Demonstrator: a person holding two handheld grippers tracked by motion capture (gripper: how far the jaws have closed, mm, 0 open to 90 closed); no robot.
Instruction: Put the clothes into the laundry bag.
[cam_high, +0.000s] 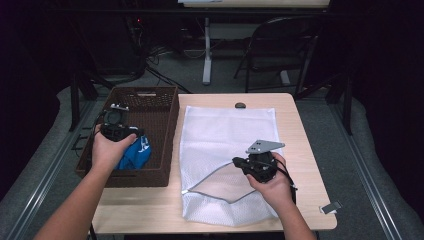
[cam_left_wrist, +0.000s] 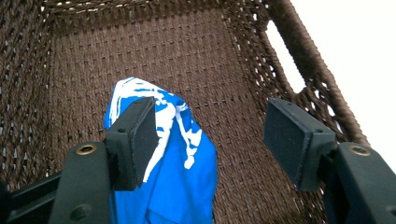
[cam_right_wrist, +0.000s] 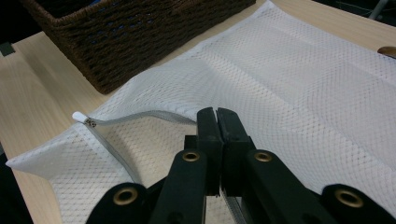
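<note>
I had 2 jobs running at once here, and the step in hand looked like the pick-up: get the blue cloth (cam_left_wrist: 180, 182) out of the brown woven basket (cam_high: 167, 125) and into the white mesh laundry bag (cam_high: 225, 135) lying flat on the table (cam_high: 295, 125).

My left hand-held gripper (cam_left_wrist: 210, 135) hung inside the basket with its jaws spread wide, nothing pinched. In the left gripper view the blue cloth with its white print sat just below and between the pads, crowding the left pad (cam_left_wrist: 140, 140) and well short of the right one. I could not tell whether that left pad was touching the fabric or just hovering over it.

My right hand-held gripper (cam_right_wrist: 217, 116) was pressed together on the zippered edge of the bag's mouth. In the right gripper view the grey zipper line ran straight out from the closed tips to the zip pull (cam_right_wrist: 84, 120), with the mouth gaping a little to the left of the tips.

As I judged it, the next move called for dropping the left hand-held gripper a touch, centring it over the bunched cloth and closing on a good fold, while the right held that edge up so the opening stayed usable. The bag lay beside the basket, so the carry would be short.
</note>
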